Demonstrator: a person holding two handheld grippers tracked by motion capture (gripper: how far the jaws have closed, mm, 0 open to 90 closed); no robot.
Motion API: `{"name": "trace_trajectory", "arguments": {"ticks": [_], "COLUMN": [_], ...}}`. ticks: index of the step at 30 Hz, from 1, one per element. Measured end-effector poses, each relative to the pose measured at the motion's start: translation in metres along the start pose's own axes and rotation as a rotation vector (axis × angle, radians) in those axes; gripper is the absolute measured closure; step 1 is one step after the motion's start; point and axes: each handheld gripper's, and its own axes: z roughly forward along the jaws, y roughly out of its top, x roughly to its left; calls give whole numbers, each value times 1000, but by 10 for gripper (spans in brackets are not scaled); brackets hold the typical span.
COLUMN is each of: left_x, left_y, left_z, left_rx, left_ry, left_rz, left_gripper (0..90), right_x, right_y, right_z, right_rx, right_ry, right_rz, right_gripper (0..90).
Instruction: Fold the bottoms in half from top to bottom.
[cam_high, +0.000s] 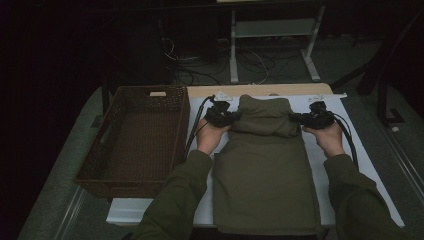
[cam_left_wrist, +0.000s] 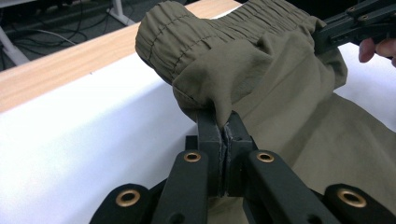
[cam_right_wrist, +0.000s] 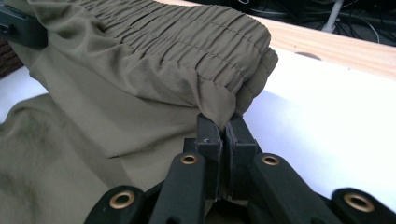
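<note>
Both sets of fingers are clamped on cloth: the left gripper (cam_left_wrist: 223, 122) pinches one side corner of the olive-green fabric garment (cam_high: 265, 170) just below its gathered elastic waistband (cam_left_wrist: 187, 32), and the right gripper (cam_right_wrist: 219, 122) pinches the matching corner on the other side, jaws pressed together with only fabric between them. I see the garment lying lengthwise on the white table sheet (cam_high: 350, 145), its long axis running from my edge toward the far wooden table strip (cam_high: 260, 90), with the waistband end doubled back toward me between the two grippers. I judge the fold turns on carrying both corners evenly along that axis. Beside my left hand (cam_high: 209, 136) stands the brown woven wicker basket (cam_high: 120, 145), so that hand is nearer it.
</note>
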Motion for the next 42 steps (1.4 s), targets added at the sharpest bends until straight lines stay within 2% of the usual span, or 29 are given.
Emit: {"name": "trace_trajectory", "arguments": {"ticks": [8, 19, 27, 33, 42], "left_x": [-8, -19, -31, -40, -51], "left_y": [-14, -36, -44, -43, -51], "left_z": [-3, -14, -27, -38, -50], "left_rx": [8, 14, 12, -3, 0], "left_ry": [-24, -48, -50, -63, -86], "left_rz": [-24, -36, -14, 9, 26], "left_gripper": [878, 878, 878, 878, 877], "right_x": [9, 26, 36, 42, 50], "right_y": [-16, -30, -36, -38, -44], "right_z": [-5, -17, -28, -39, -49], "right_rx": [2, 20, 15, -8, -8], "right_ry": [1, 25, 47, 54, 68], "right_rz": [8, -29, -43, -52, -69], "right_gripper": [859, 858, 858, 857, 858]}}
